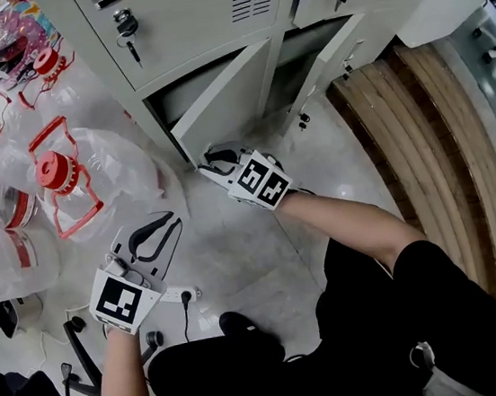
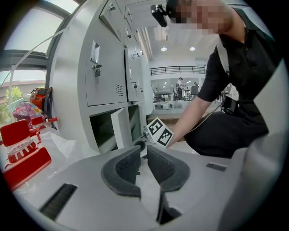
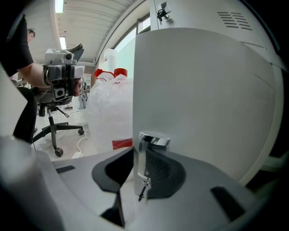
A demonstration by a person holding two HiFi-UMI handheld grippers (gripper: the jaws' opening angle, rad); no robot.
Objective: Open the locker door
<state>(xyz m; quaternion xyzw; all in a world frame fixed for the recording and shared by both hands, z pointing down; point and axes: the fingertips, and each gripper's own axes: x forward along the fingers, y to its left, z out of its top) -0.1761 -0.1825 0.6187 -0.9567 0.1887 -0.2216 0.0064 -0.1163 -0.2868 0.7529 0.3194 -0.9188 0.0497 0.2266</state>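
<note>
The grey bottom-left locker door (image 1: 218,106) stands ajar, swung out from its dark compartment. My right gripper (image 1: 212,163) is at the door's free edge, low by the floor. In the right gripper view the door (image 3: 203,90) fills the right half, and my right gripper (image 3: 140,162) is shut on its edge at the chrome handle (image 3: 153,140). A small key (image 3: 143,189) hangs below the handle. My left gripper (image 1: 171,222) hovers over the floor, well left of the door. In its own view, the left gripper (image 2: 143,151) is shut on nothing and points at the door (image 2: 121,128).
Big clear water jugs with red caps (image 1: 54,173) crowd the floor at left. A wooden bench (image 1: 422,142) runs along the right. A second low door (image 1: 321,65) hangs ajar further right. An office chair (image 3: 54,126) and a power strip (image 1: 179,294) lie behind me.
</note>
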